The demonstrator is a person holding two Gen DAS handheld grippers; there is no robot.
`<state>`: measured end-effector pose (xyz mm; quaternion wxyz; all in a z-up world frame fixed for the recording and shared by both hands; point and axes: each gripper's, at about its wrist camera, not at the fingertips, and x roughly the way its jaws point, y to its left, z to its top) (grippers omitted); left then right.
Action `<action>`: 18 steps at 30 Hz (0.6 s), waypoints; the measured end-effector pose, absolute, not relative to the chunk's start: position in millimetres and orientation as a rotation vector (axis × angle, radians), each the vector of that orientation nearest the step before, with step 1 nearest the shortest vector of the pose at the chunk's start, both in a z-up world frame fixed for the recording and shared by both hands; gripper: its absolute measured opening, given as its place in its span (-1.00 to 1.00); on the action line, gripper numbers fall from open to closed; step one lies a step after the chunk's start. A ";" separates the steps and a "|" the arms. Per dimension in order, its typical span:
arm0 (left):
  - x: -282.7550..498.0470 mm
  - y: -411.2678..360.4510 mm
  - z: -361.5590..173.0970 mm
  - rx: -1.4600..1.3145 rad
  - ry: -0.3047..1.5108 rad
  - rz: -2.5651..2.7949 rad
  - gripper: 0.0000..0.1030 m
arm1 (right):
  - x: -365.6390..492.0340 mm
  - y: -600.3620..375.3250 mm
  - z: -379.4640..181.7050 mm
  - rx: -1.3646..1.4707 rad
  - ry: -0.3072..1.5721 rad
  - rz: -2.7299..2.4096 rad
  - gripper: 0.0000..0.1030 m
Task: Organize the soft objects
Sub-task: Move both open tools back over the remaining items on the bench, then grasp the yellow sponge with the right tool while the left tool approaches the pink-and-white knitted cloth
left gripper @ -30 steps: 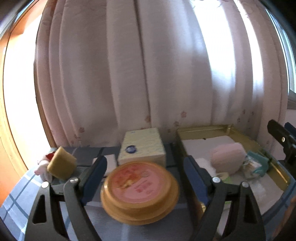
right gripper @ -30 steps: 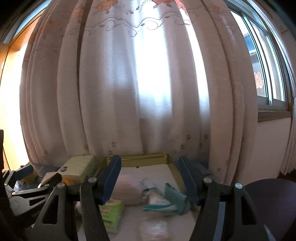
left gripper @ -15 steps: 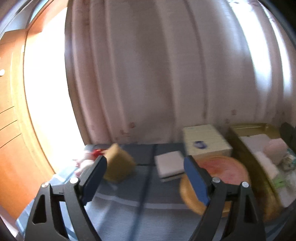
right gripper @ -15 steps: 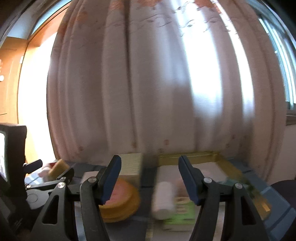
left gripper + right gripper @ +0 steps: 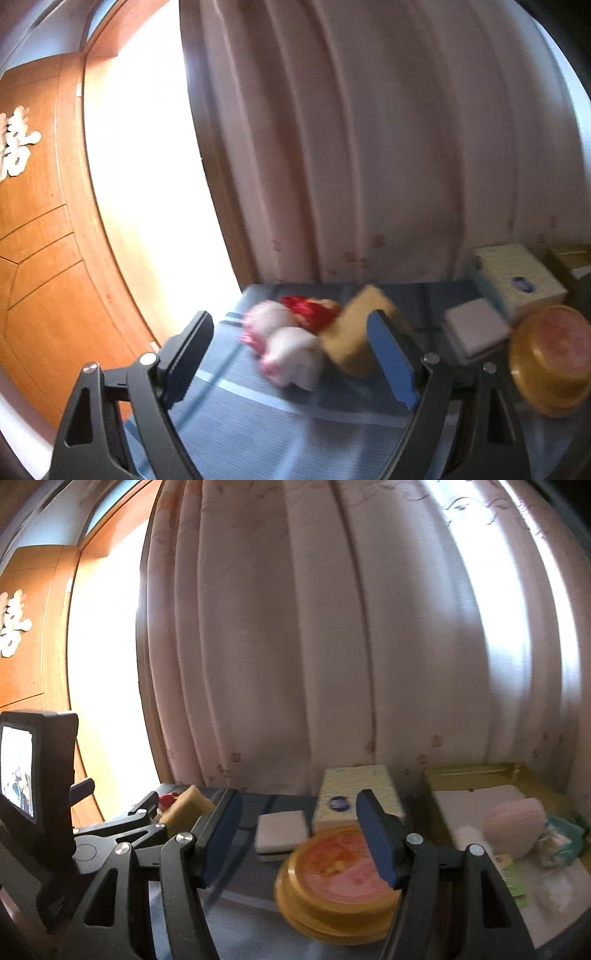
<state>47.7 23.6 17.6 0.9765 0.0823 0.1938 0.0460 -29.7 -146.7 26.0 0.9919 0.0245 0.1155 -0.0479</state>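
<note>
In the left wrist view my left gripper [image 5: 291, 354] is open and empty, hovering over the blue cloth near a white and pink plush toy [image 5: 291, 350] with a red part [image 5: 310, 312] and a yellow sponge [image 5: 354, 332] leaning beside it. In the right wrist view my right gripper [image 5: 301, 836] is open and empty above a round yellow tin with a pink lid [image 5: 340, 878]. A gold tray [image 5: 472, 771] at the right holds a pink puff [image 5: 513, 823] and several soft packets. The sponge [image 5: 186, 806] shows by the left gripper [image 5: 122, 827].
A yellow tissue box [image 5: 356, 794] stands at the back by the curtain [image 5: 332, 627]. A small white pad [image 5: 282, 830] lies in front of it. A wooden door [image 5: 33, 258] is at the left beyond the table edge. The tin also shows in the left wrist view [image 5: 550, 362].
Both grippers have swung left. The left view went from the tin and tissue box to the plush toy and sponge. The right view went from the gold tray to the tin.
</note>
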 end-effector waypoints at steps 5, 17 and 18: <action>65.2 47.6 17.5 0.181 0.395 0.151 0.68 | -11.0 -129.9 23.2 0.070 0.258 -0.058 0.29; 114.9 106.0 12.0 0.086 0.507 0.249 0.68 | 48.2 -94.4 10.5 0.188 0.399 0.080 0.29; 116.2 111.6 11.7 0.060 0.516 0.258 0.68 | 59.3 -94.3 5.9 0.226 0.440 0.106 0.29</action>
